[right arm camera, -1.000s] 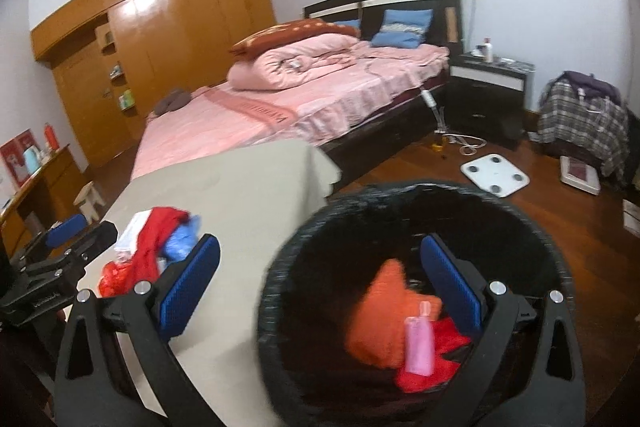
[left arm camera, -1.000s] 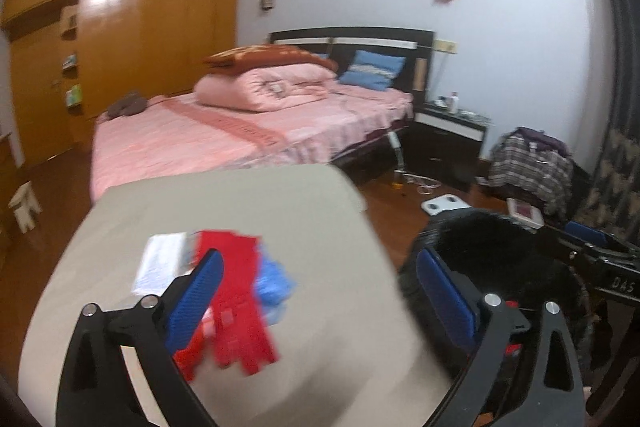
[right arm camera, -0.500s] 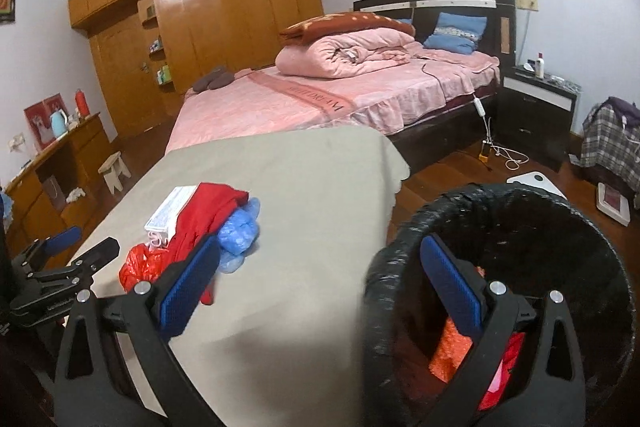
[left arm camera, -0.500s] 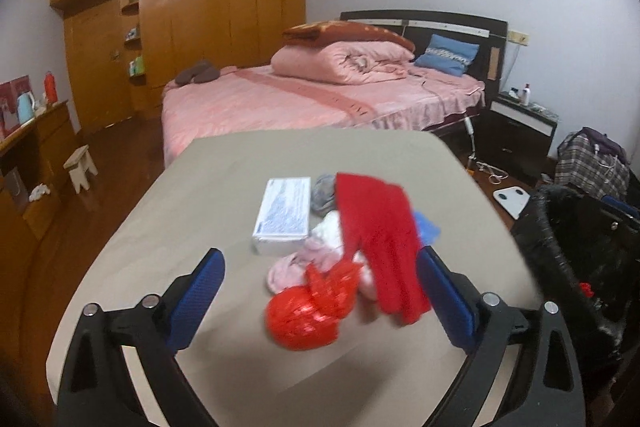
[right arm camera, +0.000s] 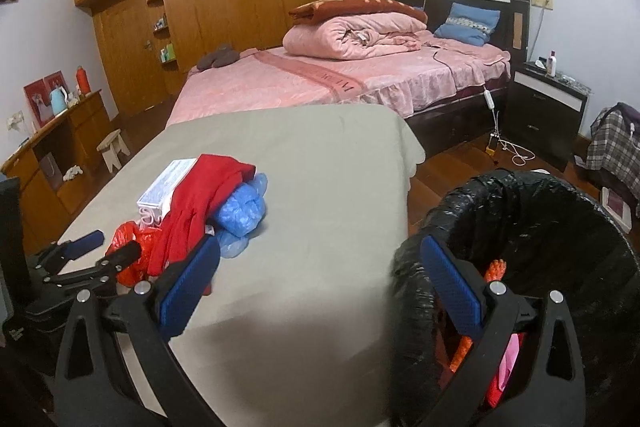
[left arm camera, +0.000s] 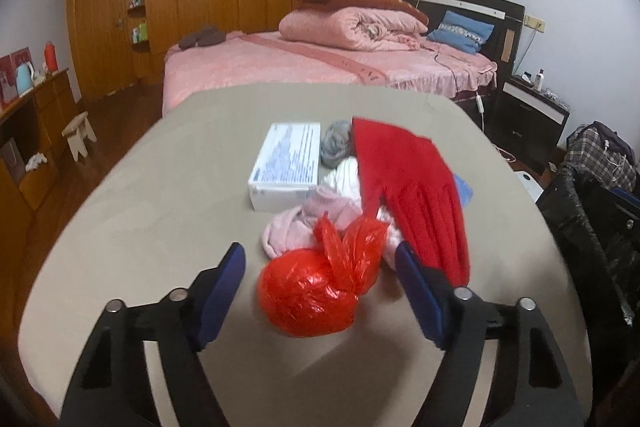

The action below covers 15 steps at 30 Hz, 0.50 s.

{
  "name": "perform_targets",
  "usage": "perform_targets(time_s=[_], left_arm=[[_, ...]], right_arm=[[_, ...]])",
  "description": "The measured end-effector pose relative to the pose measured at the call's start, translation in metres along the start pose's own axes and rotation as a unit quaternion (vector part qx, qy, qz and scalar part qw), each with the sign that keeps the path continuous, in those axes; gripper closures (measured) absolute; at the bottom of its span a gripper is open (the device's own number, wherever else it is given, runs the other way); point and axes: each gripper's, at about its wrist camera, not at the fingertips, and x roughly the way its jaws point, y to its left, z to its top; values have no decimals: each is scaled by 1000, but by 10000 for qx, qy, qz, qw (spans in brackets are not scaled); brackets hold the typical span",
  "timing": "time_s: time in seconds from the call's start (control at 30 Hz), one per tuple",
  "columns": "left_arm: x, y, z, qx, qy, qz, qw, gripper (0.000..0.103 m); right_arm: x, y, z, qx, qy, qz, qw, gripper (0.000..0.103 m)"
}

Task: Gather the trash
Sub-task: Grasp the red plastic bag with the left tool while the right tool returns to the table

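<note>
A knotted red plastic bag lies on the beige table, between the open jaws of my left gripper. Behind it lie a pink cloth, a red rubber glove, a white box and a grey wad. In the right wrist view the pile shows the red glove, blue plastic and the left gripper. My right gripper is open and empty, over the table edge beside the black-lined bin, which holds orange and pink trash.
A bed with pink bedding stands behind the table. A dark nightstand and cables on the floor are at the right. A wooden sideboard and a small stool are at the left.
My left gripper has swung from the bin side to the trash pile and closed in on the red bag. My right gripper has shifted left, away from above the bin.
</note>
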Motion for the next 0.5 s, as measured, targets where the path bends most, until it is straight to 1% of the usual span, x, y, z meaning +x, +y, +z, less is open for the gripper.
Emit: perform_targets(time_s=[0.2,0.3,0.43,0.5], left_arm=[[14,-1,-11,-10,249,-39,9997,38],[16,1,-12,-72,304,-65,9995,42],[14,0,-11,-75,295,-89,9995,49],[10,-1,-9,-83,240,-107,9996,50]], right_arm=[[11,7,0,-61,97,48,9999,5],[14,10,-2,-86,140,56,9998,5],[17,13,-3,-132,198,60,9997,5],[17,13,-2,-147,204,57,9997,5]])
